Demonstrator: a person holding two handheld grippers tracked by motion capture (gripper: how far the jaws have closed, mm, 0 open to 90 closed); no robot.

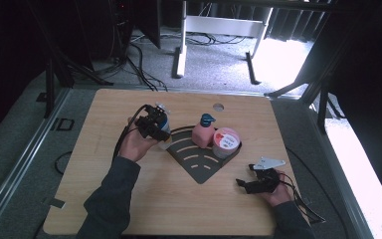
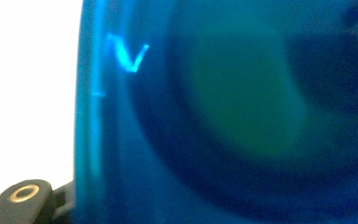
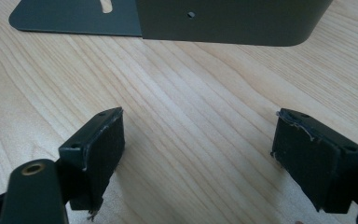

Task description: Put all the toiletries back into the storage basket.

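**Bottle (image 1: 163, 128) in left claw, going to the rack**

Bottle is sitting upright between the jaws of the left claw (image 1: 155, 127); long axis vertical, white cap on top. Left gripper view is showing blurred blue plastic (image 2: 223, 116) right up against the lens, so I'm reading it as gripped, jaws about half-closed around the body.

Rack (image 1: 201, 169) is lying just right of that claw, dark corner tray with slots. Bottle is looking to be at its left edge; I can't tell whether it's touching down or hanging just above. Pink bottle (image 1: 203, 133) and pink tub (image 1: 226, 142) are standing on the rack further right of the claw.

Right claw (image 1: 244, 182) is resting on the table, jaws wide apart, nothing between the pads (image 3: 100, 149), rack wall (image 3: 233, 23) ahead of it. Left hand is plainly nearer. Next move is hinging on a short shift right, staying vertical, clearing the pink bottle.
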